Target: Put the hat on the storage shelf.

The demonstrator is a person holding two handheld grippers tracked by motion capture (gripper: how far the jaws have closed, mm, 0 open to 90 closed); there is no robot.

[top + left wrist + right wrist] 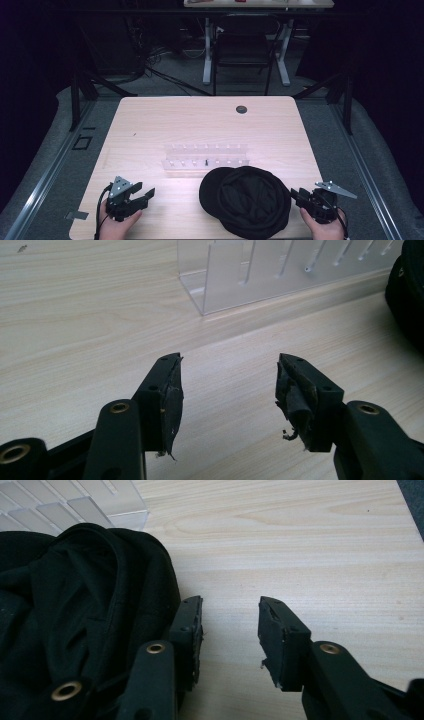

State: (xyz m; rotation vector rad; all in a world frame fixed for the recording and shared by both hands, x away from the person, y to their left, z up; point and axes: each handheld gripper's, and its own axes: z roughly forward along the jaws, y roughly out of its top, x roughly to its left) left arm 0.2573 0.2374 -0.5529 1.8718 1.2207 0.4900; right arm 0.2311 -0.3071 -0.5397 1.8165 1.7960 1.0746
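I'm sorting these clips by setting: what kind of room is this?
Probably a lab or recording workspace, not a home: a bare wooden table ringed by dark stands, loose cables on the grey floor, and a folding chair at a second desk behind.

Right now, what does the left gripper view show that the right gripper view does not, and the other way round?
The left gripper view gives the clear acrylic rack from the side, with its upright slots, and the left tool open over bare wood. The right gripper view gives the black cap close up, its folds beside the open right tool. Both share the wooden table, the rack and some of the cap.
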